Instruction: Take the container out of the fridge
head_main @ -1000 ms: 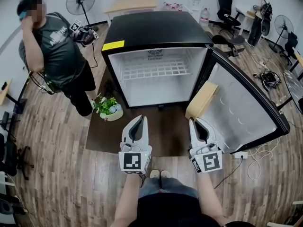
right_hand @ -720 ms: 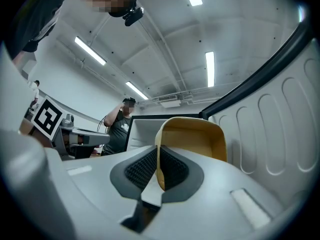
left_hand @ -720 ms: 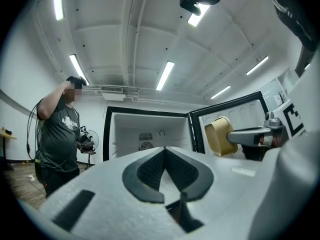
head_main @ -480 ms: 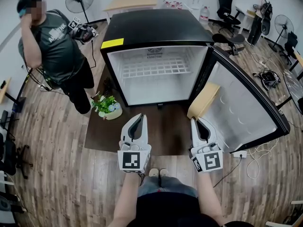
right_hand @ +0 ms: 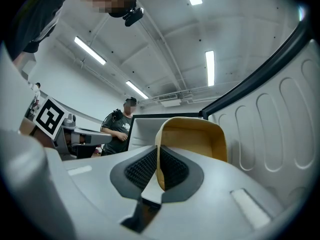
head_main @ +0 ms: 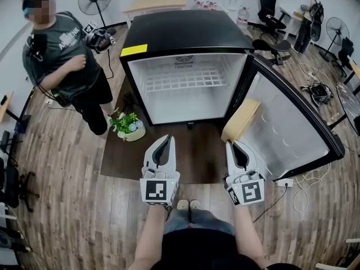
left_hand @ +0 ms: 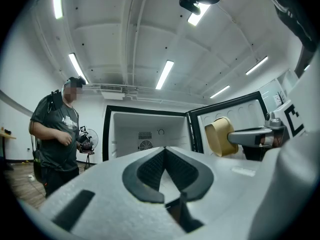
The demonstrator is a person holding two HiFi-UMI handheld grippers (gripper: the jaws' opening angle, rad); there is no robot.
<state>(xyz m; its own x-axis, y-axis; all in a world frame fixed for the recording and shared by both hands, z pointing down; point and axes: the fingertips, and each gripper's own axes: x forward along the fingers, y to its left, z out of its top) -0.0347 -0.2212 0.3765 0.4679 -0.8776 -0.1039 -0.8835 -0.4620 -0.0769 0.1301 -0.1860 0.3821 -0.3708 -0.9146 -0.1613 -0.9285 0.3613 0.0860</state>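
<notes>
Hanging outside the fridge, the container is pinched by its rim in the right tongs, stretching straight ahead of them; the left tongs are pressed together, empty, farther off.

White left gripper and right gripper carry black pads and square-marker cubes.
</notes>
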